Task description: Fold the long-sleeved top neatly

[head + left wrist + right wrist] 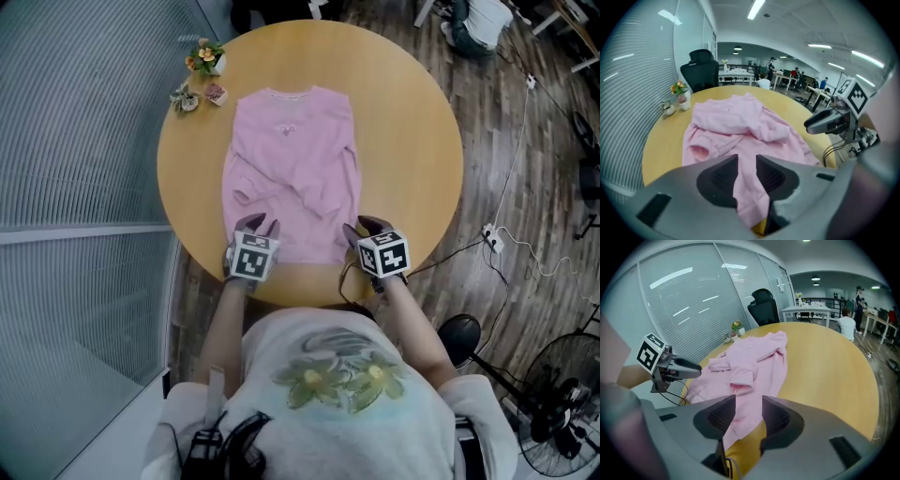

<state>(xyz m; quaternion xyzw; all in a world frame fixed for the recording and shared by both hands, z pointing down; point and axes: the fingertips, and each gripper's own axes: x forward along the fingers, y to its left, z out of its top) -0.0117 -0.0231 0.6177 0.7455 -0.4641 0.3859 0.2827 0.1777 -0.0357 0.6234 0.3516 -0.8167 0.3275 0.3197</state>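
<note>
**Claws at the top's near hem**

The pink top (292,178) lies on the round bench (403,141), sleeves crossed over its front. The left claw (259,225) stands narrowly apart at the left hem corner. The right claw (363,227) stands wider at the right corner.

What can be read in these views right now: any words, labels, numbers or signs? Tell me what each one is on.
No legible text in any view.
Left marker cube and right marker cube: black-and-white square codes, no letters or digits.
Small chest mark on the pink top: too small to read.
</note>
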